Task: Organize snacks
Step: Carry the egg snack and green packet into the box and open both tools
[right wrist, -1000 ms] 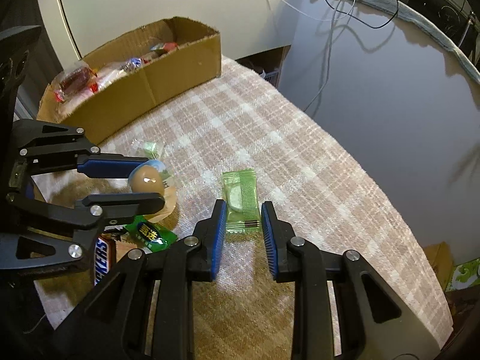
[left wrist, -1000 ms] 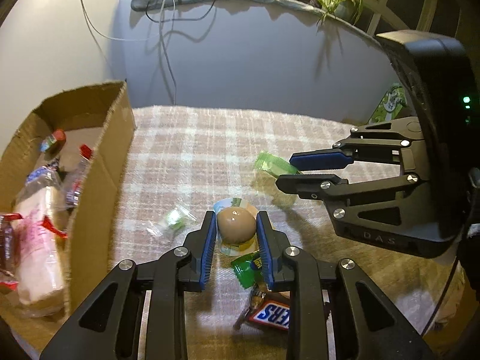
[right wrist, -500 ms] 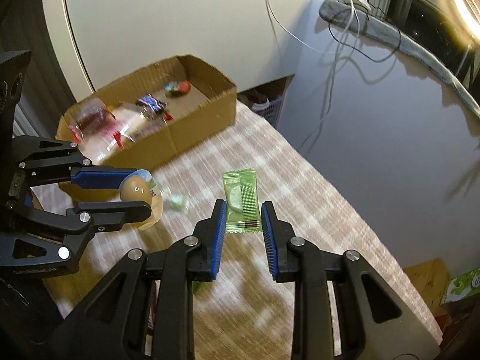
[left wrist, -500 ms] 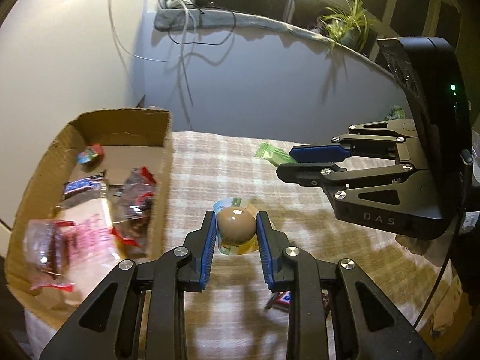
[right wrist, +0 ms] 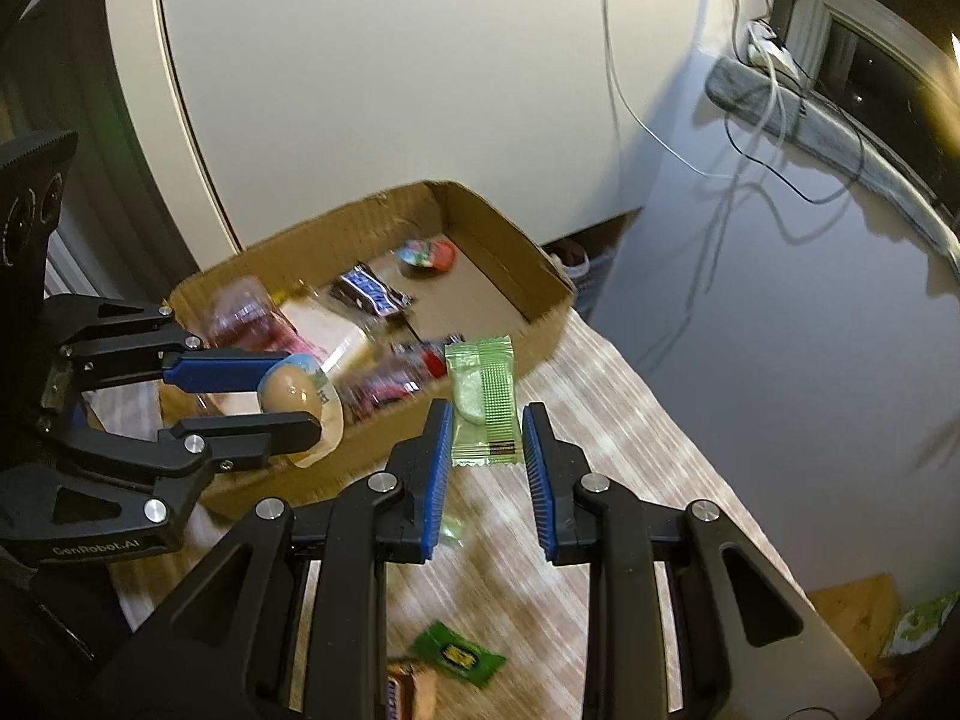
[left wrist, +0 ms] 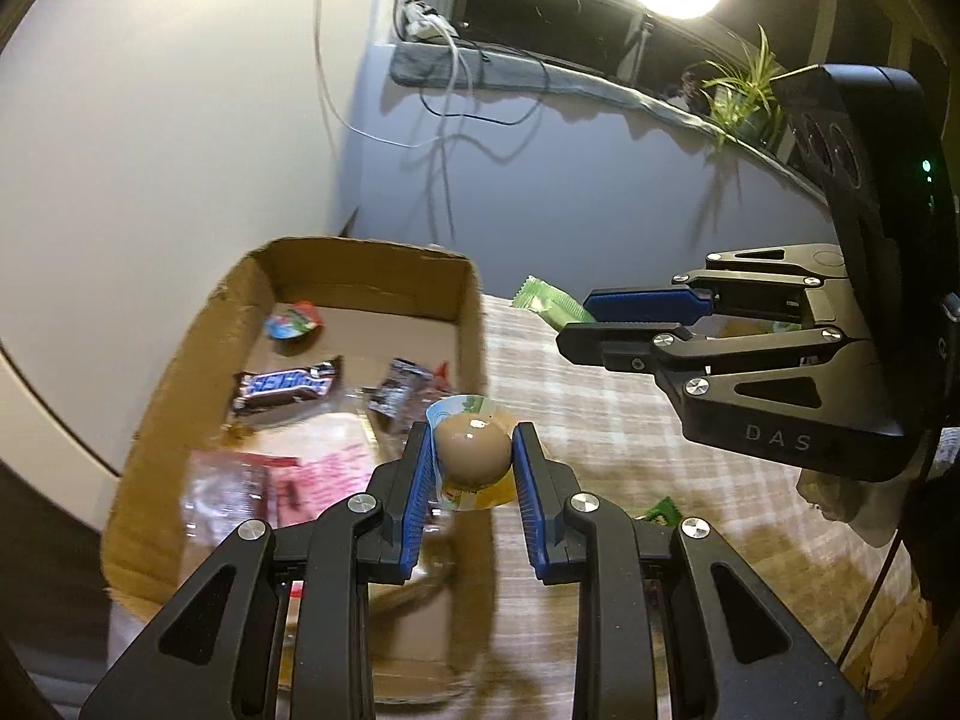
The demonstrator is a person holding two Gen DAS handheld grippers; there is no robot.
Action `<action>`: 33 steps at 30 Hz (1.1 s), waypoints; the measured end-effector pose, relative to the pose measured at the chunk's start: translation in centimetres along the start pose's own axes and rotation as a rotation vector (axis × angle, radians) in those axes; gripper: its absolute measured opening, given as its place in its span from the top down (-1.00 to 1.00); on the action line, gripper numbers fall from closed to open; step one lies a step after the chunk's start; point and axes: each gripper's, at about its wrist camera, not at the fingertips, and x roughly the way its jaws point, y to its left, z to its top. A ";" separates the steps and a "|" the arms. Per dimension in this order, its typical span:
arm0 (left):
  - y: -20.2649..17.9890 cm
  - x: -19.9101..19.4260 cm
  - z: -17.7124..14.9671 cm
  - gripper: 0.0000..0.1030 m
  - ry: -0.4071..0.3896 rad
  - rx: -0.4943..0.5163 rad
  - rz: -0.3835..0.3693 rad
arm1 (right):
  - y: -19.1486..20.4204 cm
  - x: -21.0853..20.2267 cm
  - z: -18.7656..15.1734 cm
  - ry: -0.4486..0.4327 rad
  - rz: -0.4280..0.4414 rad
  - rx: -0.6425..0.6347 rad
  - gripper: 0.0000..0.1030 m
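My left gripper point(left wrist: 473, 456) is shut on a packaged brown egg point(left wrist: 472, 450) and holds it in the air over the near right wall of the cardboard box point(left wrist: 180, 372). It also shows in the right wrist view point(right wrist: 282, 387), with the egg point(right wrist: 294, 391). My right gripper point(right wrist: 486, 450) is shut on a light green snack packet point(right wrist: 483, 402) and holds it above the table beside the box point(right wrist: 540, 276). In the left wrist view the right gripper point(left wrist: 576, 321) and the packet point(left wrist: 549, 303) show at the right.
The box holds a Snickers bar point(left wrist: 288, 387), a round red sweet point(left wrist: 291, 321), a pink bag point(left wrist: 282, 480) and dark wrappers point(left wrist: 402, 387). On the plaid tablecloth point(right wrist: 630, 450) lie a dark green packet point(right wrist: 459, 654) and a Snickers bar point(right wrist: 411, 690).
Both grippers have lifted their snacks off the table and moved left toward the box. The egg now hangs over the box wall; the green packet is near the box's corner.
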 end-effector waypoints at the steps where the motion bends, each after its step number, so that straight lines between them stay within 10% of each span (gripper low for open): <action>1: 0.4 -0.1 0.0 0.51 -0.002 -0.004 0.002 | 0.2 0.2 0.4 -0.001 0.003 -0.003 0.52; 33: 4.8 1.2 0.8 0.51 0.009 -0.050 0.040 | 1.4 6.6 5.3 0.040 0.076 -0.019 0.52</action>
